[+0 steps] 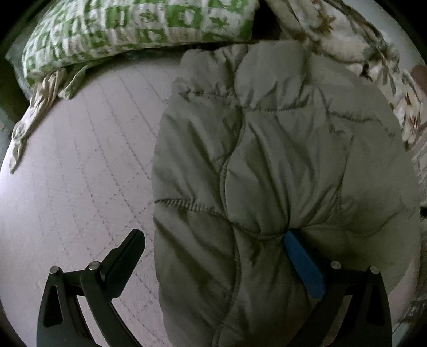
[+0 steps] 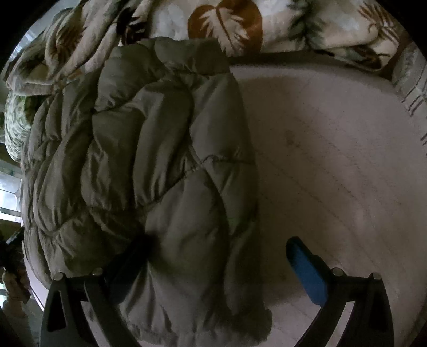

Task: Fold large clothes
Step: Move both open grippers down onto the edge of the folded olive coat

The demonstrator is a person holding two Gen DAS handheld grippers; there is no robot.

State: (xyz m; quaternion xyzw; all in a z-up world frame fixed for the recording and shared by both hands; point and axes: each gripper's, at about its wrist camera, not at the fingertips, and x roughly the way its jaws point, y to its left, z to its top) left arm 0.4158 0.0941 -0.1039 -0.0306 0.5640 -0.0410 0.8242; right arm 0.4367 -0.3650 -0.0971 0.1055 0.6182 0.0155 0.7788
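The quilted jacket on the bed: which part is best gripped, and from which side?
Probably the near edge of the quilted jacket, approached low from the front. Both the left gripper and right gripper are open and straddle that puffy edge, with bare mattress beside it.

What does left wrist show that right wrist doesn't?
Only the left wrist view shows the full green-and-white patterned pillow at the head of the bed, and the left gripper, open, its blue finger pressed into the jacket.

Only the right wrist view shows the orange leaf print on the floral blanket, a hand at the left edge, and the right gripper, open, its black finger against the jacket.

Both show the grey quilted jacket lying on the pale quilted mattress cover.
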